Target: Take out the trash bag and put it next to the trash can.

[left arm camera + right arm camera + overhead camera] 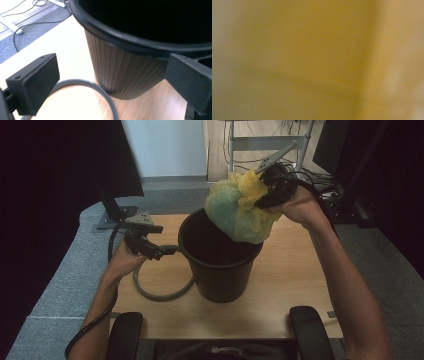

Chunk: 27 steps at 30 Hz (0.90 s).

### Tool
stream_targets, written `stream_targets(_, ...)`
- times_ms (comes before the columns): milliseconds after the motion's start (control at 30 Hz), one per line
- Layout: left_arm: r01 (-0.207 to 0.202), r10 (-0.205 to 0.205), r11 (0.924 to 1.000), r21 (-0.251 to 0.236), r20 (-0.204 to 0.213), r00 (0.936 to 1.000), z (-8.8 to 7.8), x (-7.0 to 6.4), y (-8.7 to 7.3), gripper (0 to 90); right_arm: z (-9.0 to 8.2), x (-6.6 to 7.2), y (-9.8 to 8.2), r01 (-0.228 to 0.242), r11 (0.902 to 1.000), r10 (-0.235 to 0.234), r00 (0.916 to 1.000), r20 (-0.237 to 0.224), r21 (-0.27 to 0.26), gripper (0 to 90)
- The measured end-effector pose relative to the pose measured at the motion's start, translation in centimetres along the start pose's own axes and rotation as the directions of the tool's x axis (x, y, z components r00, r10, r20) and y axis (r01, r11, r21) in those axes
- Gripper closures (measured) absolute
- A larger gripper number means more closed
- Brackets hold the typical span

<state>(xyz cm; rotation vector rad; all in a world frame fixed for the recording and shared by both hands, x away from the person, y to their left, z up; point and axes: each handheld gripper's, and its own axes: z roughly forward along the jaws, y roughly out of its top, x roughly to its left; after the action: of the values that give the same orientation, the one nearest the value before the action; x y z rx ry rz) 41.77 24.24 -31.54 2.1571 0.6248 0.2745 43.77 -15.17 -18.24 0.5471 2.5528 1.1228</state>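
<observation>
The yellow bag is gripped by the right gripper — directly below it gapes the black bin; the left gripper, jaws apart, is poised beside the rim.

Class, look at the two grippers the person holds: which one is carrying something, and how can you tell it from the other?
The right gripper, raised over the black bin, grips a bunched yellow bag. The left gripper stands open at the bin's rim.
</observation>
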Motion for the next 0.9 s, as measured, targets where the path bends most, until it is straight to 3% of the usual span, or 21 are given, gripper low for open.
stream_targets(367, 0.023, -0.023, 0.9997, 0.002, -0.024, 0.9994, 1.1, 0.3, -2.8, 0.0, -2.2, -1.5, -0.7, -0.039, 0.9992, 0.039, 0.9962, 0.078, -0.006, 70.5)
stream_targets(900, 0.072, -0.072, 0.9974, -0.010, -0.042, 0.9965, 2.4, 0.7, -6.5, 0.0, -5.0, -3.7, -2.9, -0.114, 0.9932, 0.117, 0.9757, 0.186, -0.025, 70.3)
